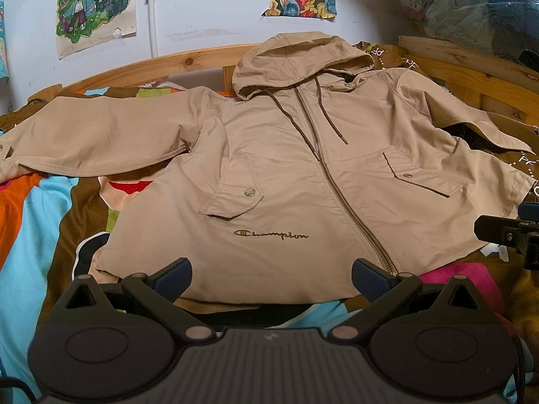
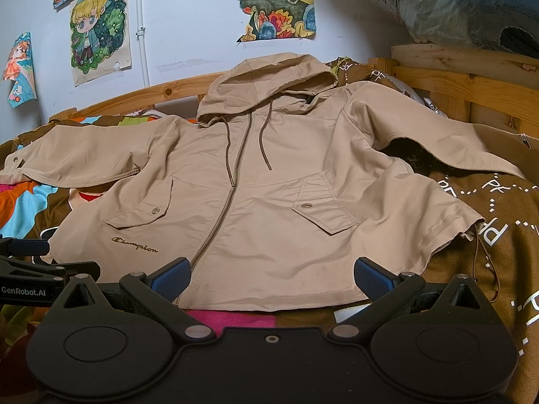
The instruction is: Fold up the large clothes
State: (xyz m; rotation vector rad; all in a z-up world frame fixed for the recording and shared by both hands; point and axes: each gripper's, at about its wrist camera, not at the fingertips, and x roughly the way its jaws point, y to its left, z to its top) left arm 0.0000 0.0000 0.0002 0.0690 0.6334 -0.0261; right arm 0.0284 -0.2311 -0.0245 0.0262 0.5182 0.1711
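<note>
beige jacket [image 1: 286, 168] lies flat, its left cuff cut off.

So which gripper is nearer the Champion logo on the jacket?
Left. The left gripper sits at the hem just below the logo; the right gripper sits further along the hem, past the zipper.

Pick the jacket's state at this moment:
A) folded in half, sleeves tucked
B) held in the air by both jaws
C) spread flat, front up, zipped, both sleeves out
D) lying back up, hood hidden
C: the jacket lies spread on the bed, zipper closed, hood showing, sleeves out to both sides.
</note>
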